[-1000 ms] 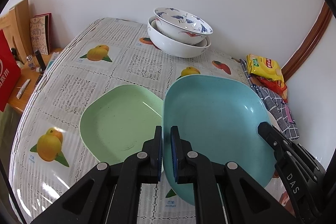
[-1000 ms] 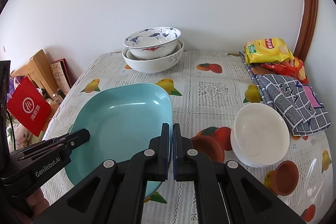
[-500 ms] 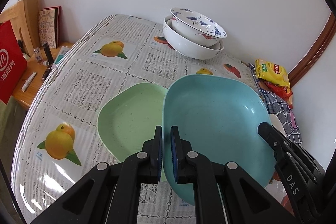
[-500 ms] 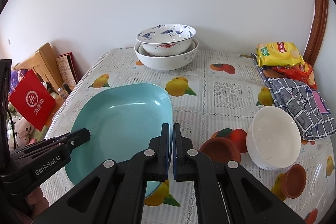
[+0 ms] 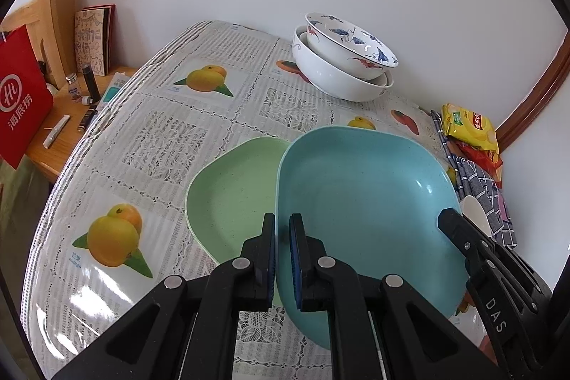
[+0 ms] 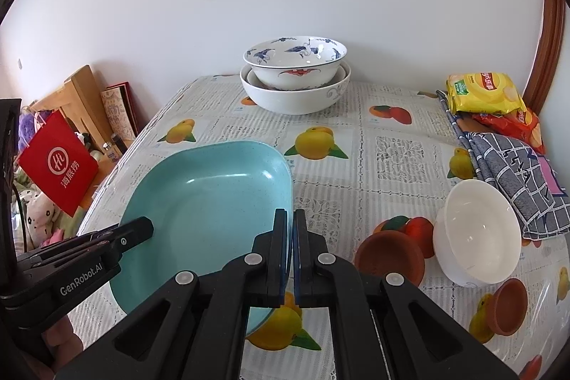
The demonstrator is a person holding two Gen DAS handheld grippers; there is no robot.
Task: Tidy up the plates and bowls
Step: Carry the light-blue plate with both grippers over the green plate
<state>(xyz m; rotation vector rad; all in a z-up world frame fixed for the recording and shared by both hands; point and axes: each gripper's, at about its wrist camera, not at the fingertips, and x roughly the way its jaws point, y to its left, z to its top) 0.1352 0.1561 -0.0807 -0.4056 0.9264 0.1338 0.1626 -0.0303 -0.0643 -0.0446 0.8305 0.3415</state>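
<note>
Jaws of both the left gripper [image 5: 282,250] and right gripper [image 6: 289,246] clamp opposite rims of a teal plate [image 5: 359,202], held tilted over the green plate [image 5: 231,194]; an uneven grip risks slippage.

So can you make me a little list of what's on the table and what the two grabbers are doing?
held: blue plate, tilted, gripped at opposite rims
left gripper: fingers shut on the plate's rim
right gripper: fingers shut on the other rim
under it: green plate, flat on the table
back: patterned bowl nested in big white bowl
right side: small white bowl; snack bags; checked cloth
</note>
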